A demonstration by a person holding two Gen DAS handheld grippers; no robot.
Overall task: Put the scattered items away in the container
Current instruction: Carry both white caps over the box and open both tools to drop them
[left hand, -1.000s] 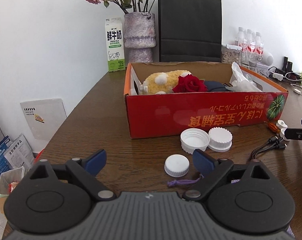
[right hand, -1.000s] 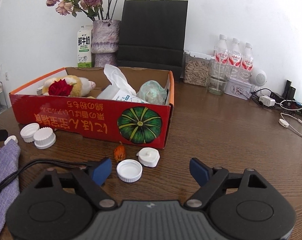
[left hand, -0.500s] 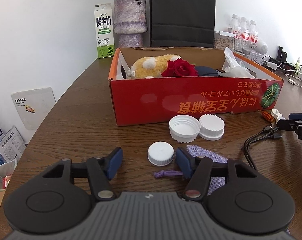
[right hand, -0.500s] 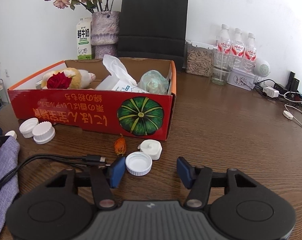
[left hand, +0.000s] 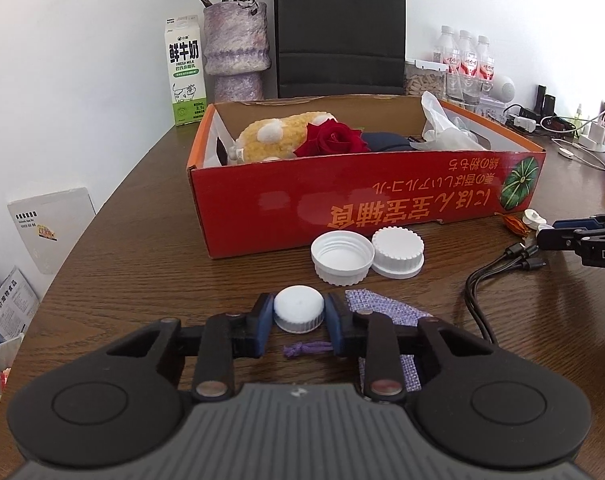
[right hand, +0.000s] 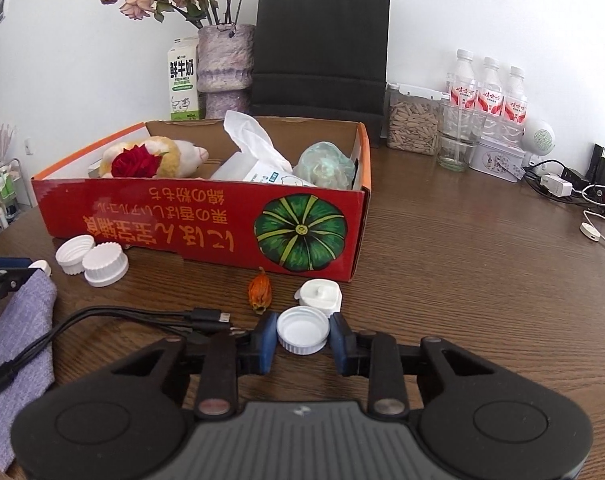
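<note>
My left gripper [left hand: 298, 314] is closing its jaws around a small white cap [left hand: 299, 306] that sits top up on the table, and both blue pads touch its sides. My right gripper [right hand: 302, 334] is closing on an upturned white cap [right hand: 302, 326], pads against its rim. The red cardboard box [left hand: 362, 216] [right hand: 182, 220] stands just beyond, holding a plush toy, a red rose and tissue packs. Two larger white lids [left hand: 342, 256] [left hand: 398, 252] lie at its front wall. A purple pouch [left hand: 382, 310], black cables [right hand: 142, 316], an orange dried pod [right hand: 259, 290] and a white square cap [right hand: 318, 296] lie loose.
Behind the box stand a milk carton [left hand: 184, 72], a purple vase [left hand: 236, 48] and a black paper bag [left hand: 340, 28]. Water bottles [right hand: 486, 88], a seed jar [right hand: 412, 124], a glass and charger cables [right hand: 558, 184] fill the back right. The table edge drops off on the left.
Both grippers have narrowed from wide open to their pads meeting the white caps. The left one has edged forward so its cap now sits between the pads.
</note>
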